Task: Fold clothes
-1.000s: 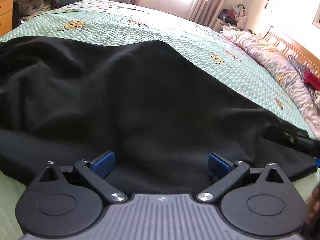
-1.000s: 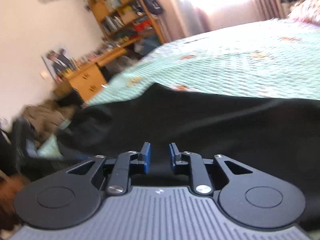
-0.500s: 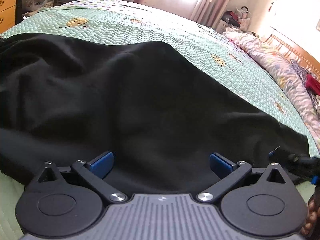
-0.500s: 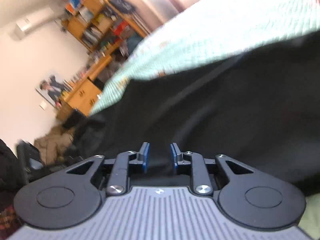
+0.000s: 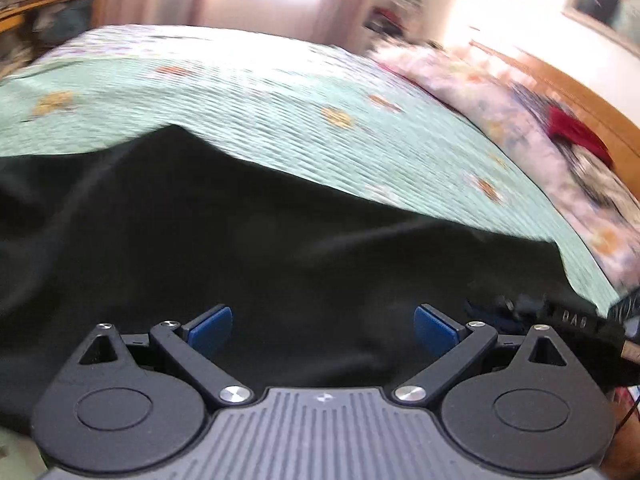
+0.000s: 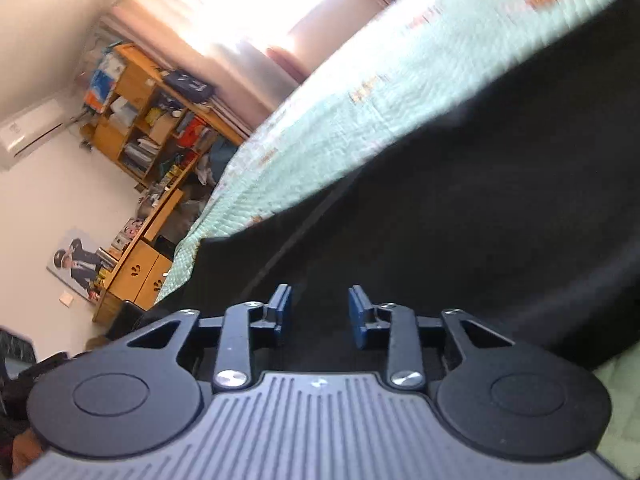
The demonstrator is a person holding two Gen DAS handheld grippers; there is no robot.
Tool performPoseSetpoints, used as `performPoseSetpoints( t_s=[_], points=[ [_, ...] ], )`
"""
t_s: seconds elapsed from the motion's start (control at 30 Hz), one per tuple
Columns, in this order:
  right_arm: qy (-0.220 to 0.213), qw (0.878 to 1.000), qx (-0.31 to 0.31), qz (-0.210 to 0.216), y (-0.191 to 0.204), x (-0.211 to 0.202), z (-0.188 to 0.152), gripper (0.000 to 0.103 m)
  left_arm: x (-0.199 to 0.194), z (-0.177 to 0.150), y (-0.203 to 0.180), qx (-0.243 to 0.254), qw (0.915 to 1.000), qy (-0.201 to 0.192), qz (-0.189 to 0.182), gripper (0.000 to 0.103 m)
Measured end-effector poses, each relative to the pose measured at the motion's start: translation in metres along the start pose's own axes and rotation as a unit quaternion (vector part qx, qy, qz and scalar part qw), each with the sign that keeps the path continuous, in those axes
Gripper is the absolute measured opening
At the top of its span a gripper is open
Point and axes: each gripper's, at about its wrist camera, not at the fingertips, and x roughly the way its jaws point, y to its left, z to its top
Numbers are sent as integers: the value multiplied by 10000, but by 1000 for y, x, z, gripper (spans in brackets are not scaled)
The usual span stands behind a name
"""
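"What did you see from the left wrist camera?"

"The left claw [image 5: 322, 326] was spread wide with nothing between its blue pads [image 5: 210, 326]. It hung over a black garment [image 5: 260, 248] lying across the near edge of the bed [image 5: 280, 112], on a mint-green quilt. A flowered duvet [image 5: 552, 148] was heaped along the bed's right side, by the wooden headboard, with something red on it. The other tool poked in at the garment's right end, though that corner was too blurred to read."

"And from the right wrist?"

"The right claw [image 6: 319, 316] was opening, its pads [image 6: 282, 312] a moderate gap apart. Black cloth lay under and ahead of them, but I couldn't see either pad pressing on it, so I'd call it a release, not a hold. The garment [image 6: 480, 220] ran up to the right over the quilt, its end near the bed's corner toward the wooden shelves [image 6: 152, 120]."

"So how far along was the folding?"

"Early or middling, I'd guess. The garment looked broad and fairly flat, maybe one layer laid over, but black cloth hides its creases. No neat small stack showed anywhere. More folds seemed left, and both claws would need a fresh hold on an edge first."
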Motion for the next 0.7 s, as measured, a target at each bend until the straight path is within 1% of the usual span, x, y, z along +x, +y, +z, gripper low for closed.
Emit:
performPoseSetpoints(
  t_s=[0.03,0.07,0.1,0.13,0.17,0.2,0.27,0.3,0.33,0.37,0.4,0.47,0.53,0.6,0.63,0.67,0.7],
  points=[
    [-44,9999,-92,37,5,-1,1,39,12,0,-6,53,9999,91,-92,98],
    [-48,9998,-181,72,8,-1,1,45,22,-2,-9,32,9998,175,-102,98],
    [7,9999,-128,76,1,0,1,50,34,-6,-7,-126,9994,323,-78,98],
    [61,9999,-75,81,-5,2,1,56,46,-10,-5,-292,9984,475,-52,98],
    [116,9999,-22,86,-12,4,1,57,50,-15,-2,-382,9982,467,-66,98],
    [170,9998,31,90,-19,5,1,56,54,-20,1,-467,9979,448,-83,100],
    [203,9996,171,110,-34,3,1,29,52,-22,2,-361,9984,416,-163,100],
    [225,9995,205,27,-39,-1,2,25,51,-22,2,-352,9983,430,-182,100],
    [213,9995,217,-38,-41,-8,1,23,51,-22,4,-384,9981,442,-209,100],
    [183,9995,233,-110,-41,-13,2,23,49,-21,3,-410,9980,436,-207,100],
    [144,9996,153,-186,-36,-17,3,24,47,-21,3,-435,9979,429,-204,100],
    [67,9994,-7,-335,-27,-24,4,30,44,-20,2,-485,9978,414,-197,99],
    [-33,9995,-155,-291,-14,-21,4,34,39,-19,-6,-330,9984,363,-263,98],
    [-72,9996,-228,-176,-9,-19,9,40,27,-20,-14,-59,9991,245,-331,98],
    [-70,9995,-248,-158,-10,-16,10,46,24,-20,-16,55,9993,222,-312,98],
    [-52,9997,-101,-198,-19,-14,9,50,23,-20,-14,77,9994,229,-253,98],
    [-34,9997,46,-239,-28,-12,9,50,22,-21,-12,94,9995,238,-192,98]
  ],
)
